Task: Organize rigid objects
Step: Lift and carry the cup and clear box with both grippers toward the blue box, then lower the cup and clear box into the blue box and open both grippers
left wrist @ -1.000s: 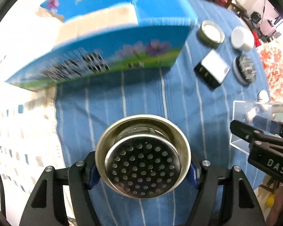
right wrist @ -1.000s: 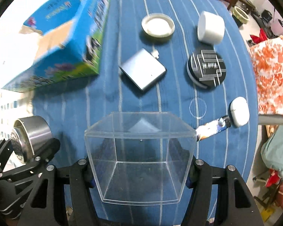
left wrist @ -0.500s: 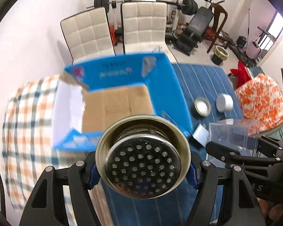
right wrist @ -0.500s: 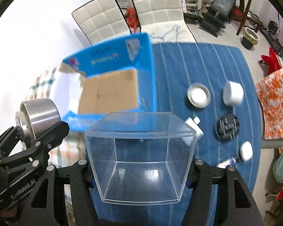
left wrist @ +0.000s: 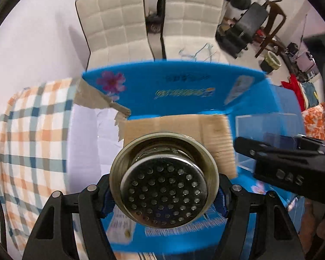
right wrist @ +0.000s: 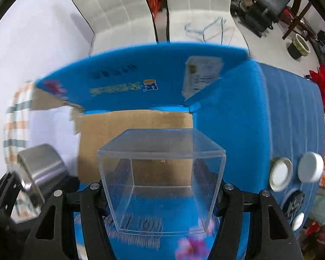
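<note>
My left gripper (left wrist: pixel 164 191) is shut on a round steel strainer (left wrist: pixel 164 186) with a perforated face, held above the open blue cardboard box (left wrist: pixel 184 91). My right gripper (right wrist: pixel 161 199) is shut on a clear plastic cube box (right wrist: pixel 161 186), also over the blue box's brown cardboard floor (right wrist: pixel 136 125). In the right wrist view the strainer (right wrist: pixel 41 166) and left gripper show at the lower left. In the left wrist view the clear box (left wrist: pixel 268 127) and the right gripper's black finger (left wrist: pixel 277 162) show at the right.
On the blue striped cloth (right wrist: pixel 292 112) right of the box lie a shallow white lid (right wrist: pixel 280 174), a white round cap (right wrist: pixel 311 170), a dark round object (right wrist: pixel 294 201) and a small white piece (right wrist: pixel 298 218). A checked cloth (left wrist: pixel 30 134) covers the left. White chairs (left wrist: pixel 153 21) stand behind.
Both grippers have carried their loads from over the striped cloth to above the open blue box, which now fills the middle of both views. Neither grip has changed.
</note>
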The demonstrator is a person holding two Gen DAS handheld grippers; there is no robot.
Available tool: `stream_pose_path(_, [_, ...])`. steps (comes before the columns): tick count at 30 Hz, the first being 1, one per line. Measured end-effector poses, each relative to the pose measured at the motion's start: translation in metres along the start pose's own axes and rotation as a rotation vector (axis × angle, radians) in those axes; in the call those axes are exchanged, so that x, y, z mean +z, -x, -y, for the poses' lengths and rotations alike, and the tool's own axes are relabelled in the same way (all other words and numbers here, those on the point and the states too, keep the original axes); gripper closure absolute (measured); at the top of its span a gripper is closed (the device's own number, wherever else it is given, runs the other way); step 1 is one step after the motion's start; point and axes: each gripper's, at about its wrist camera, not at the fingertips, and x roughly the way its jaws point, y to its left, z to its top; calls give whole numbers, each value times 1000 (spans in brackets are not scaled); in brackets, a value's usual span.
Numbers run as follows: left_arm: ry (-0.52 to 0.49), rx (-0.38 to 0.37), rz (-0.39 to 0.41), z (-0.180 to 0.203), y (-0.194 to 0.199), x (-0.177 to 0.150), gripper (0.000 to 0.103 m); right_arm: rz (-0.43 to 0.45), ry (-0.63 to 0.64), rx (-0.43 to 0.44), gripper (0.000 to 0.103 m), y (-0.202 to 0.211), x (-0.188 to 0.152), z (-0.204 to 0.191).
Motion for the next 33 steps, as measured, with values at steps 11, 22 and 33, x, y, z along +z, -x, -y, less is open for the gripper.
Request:
stream_pose_path(11, [11, 8, -95, -10, -66, 13, 34, -80, -15, -79, 37, -63, 33, 9])
stream_pose_path(22, [52, -60, -139, -12, -76, 8, 34, -59, -63, -39, 9, -27, 42, 21])
stream_pose_path(33, [49, -196, -151, -1, -89, 31, 34, -43, -168, -10, 9, -6, 56, 56])
